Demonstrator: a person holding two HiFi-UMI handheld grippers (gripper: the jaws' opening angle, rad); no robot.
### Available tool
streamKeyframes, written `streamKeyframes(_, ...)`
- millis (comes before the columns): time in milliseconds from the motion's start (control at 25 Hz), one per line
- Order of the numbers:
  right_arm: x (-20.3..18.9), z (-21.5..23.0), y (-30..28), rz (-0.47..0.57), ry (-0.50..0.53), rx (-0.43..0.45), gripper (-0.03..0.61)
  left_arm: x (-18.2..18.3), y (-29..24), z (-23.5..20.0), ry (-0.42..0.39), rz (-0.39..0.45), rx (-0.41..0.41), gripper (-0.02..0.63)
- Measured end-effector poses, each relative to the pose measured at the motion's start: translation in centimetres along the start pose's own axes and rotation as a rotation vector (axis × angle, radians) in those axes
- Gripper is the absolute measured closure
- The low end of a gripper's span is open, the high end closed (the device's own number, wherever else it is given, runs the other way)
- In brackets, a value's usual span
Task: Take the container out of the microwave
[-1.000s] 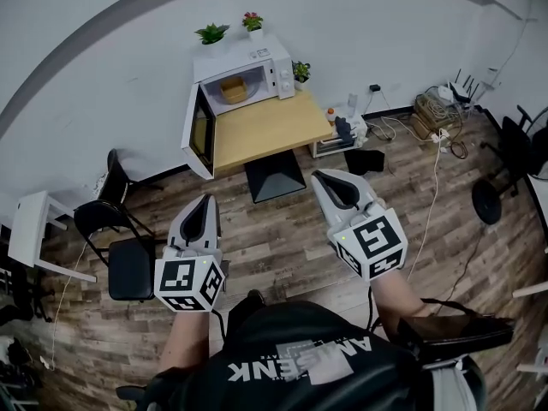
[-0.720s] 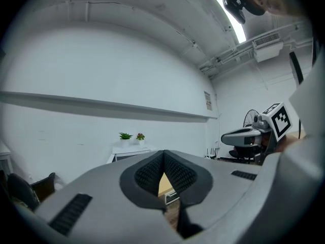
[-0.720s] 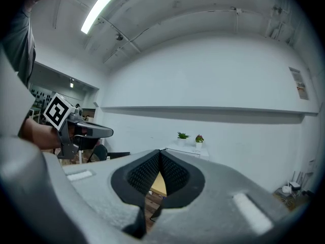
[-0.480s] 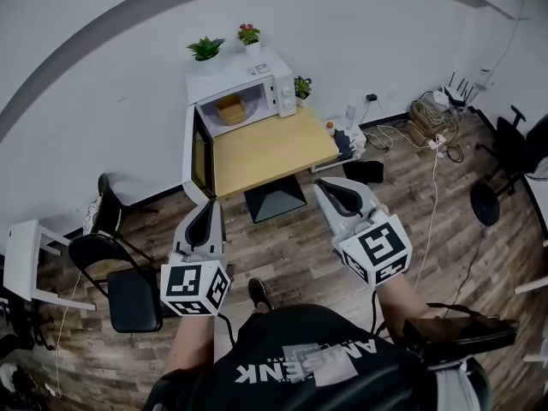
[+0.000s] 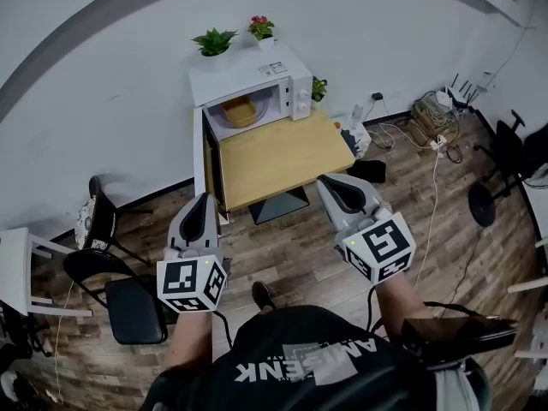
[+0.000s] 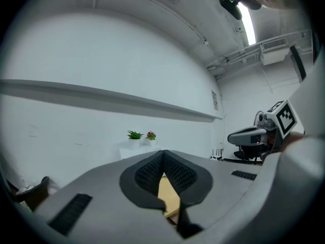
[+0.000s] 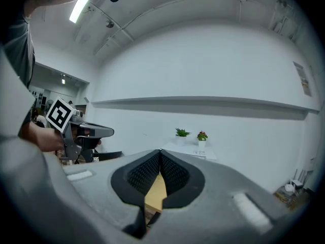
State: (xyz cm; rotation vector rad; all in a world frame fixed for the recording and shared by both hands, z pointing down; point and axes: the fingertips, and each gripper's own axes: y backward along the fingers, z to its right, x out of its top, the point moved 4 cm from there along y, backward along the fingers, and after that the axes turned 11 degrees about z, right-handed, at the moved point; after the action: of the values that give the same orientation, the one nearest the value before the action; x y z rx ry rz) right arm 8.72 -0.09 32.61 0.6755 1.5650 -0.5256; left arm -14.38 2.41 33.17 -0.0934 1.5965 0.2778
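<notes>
Container (image 5: 241, 110) sits inside the open microwave (image 5: 257, 88) at the table's (image 5: 282, 148) far edge; we hold left gripper (image 5: 200, 200) and right gripper (image 5: 330, 183) clenched, empty, short of the table, removal not begun

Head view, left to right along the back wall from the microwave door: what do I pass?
Microwave door, open → container inside the microwave → small potted plant → pile of cables.

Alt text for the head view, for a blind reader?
An open white microwave with a container inside sits at the far end of a wooden table. The left gripper and right gripper, jaws shut and empty, point toward it.
</notes>
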Motion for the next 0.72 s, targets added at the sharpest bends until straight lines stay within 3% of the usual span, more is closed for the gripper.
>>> streamKeyframes(320,-0.2,-0.7,-6.6,-0.024,-0.010,-0.014,0.572,-0.7,-3.1,-6.1,0.038,0.004,-0.012,0.612)
streamKeyframes(720,-0.4,-1.5,-14.6,-0.017,-0.001,-0.050,0.571,-1.3,-7.1,-12.7,0.060,0.008,-0.087,0.612)
